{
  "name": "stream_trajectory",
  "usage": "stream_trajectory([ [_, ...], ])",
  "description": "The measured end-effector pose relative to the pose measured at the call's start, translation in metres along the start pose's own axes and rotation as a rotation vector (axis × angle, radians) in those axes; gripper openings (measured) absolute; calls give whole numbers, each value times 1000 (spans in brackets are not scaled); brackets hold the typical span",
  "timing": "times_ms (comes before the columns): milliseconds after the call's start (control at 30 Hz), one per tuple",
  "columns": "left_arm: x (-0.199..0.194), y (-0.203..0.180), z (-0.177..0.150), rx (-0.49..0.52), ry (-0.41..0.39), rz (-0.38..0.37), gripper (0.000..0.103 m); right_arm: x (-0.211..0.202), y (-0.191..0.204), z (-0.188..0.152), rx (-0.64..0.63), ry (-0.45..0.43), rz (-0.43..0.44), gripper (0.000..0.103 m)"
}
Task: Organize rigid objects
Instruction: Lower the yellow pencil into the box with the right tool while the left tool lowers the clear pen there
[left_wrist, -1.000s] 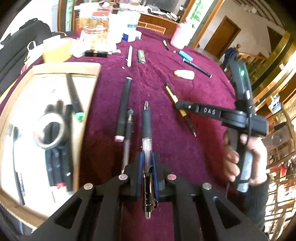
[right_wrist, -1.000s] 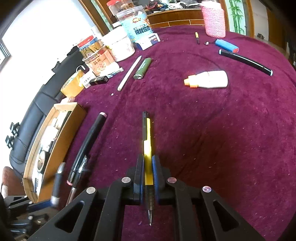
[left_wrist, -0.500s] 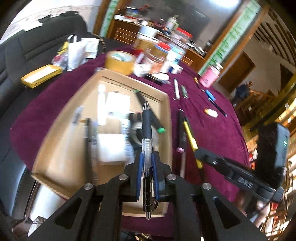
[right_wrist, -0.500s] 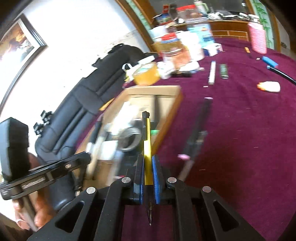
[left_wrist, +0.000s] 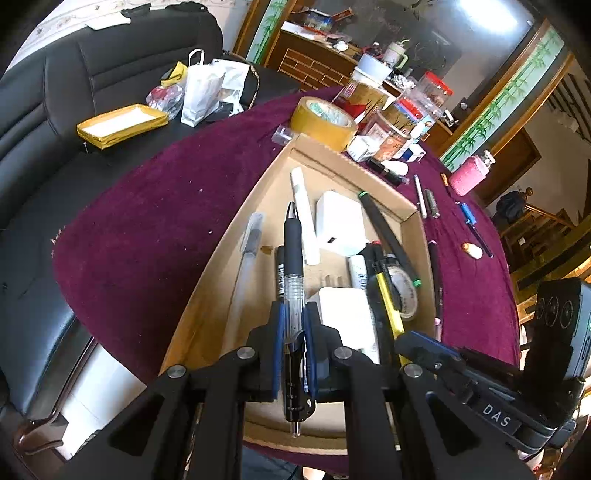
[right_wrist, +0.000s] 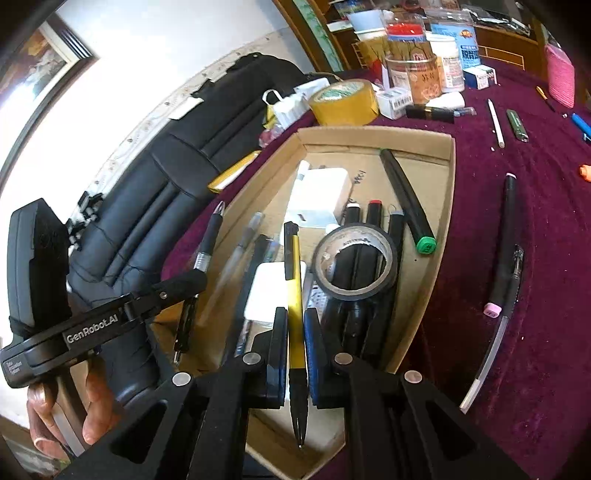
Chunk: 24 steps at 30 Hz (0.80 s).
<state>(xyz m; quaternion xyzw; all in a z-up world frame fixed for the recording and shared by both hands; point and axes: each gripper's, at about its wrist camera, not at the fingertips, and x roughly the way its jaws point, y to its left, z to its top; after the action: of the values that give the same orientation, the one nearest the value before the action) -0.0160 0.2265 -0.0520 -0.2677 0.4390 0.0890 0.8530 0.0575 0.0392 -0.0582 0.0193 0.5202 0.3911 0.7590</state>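
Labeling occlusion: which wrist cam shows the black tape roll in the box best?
Right wrist. The black tape roll shows whole there, ring open toward the camera, lying on markers inside the cardboard box. In the left wrist view the roll is partly hidden behind the yellow pen.

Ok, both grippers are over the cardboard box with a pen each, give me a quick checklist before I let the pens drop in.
1. Left gripper shut on the black pen: ok.
2. Right gripper shut on the yellow pen: ok.
3. Both pens above the cardboard box, not the maroon cloth: ok.
4. Bare box floor under the black pen: ok, though the box is crowded.
5. Bare floor under the yellow pen: not ok; a white block and the tape roll lie beneath and beside it.
6. Height of the pens above the box floor: cannot tell.
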Motion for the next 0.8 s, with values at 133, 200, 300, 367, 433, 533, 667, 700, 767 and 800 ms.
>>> stream_trajectory([
  [133, 7, 5, -1, 5, 16, 1, 10, 6, 0, 1, 8, 15, -17, 10],
  [200, 11, 6, 0, 5, 25, 5, 10, 7, 1, 1, 7, 16, -34, 10],
  [300, 15, 10, -1, 1, 37, 12, 10, 10, 4, 3, -5, 15, -54, 10],
  [367, 18, 11, -1, -1, 45, 18, 10, 10, 6, 2, -10, 11, -70, 10],
  [433, 20, 12, -1, -3, 51, 21, 10, 12, 7, 2, -17, 11, -83, 11],
  [533, 23, 14, -2, -5, 62, 25, 10, 14, 7, 1, -15, 18, -86, 11],
  [667, 25, 17, -3, -15, 70, 27, 10, 15, 7, 0, -18, 15, -90, 11],
  [700, 25, 18, -3, -18, 70, 28, 10, 15, 7, -1, -16, 14, -90, 11],
  [767, 26, 18, -3, -20, 70, 30, 10, 15, 7, -1, -17, 14, -90, 11],
  [800, 26, 19, -3, -20, 68, 30, 10, 14, 7, -1, -18, 14, -90, 11],
])
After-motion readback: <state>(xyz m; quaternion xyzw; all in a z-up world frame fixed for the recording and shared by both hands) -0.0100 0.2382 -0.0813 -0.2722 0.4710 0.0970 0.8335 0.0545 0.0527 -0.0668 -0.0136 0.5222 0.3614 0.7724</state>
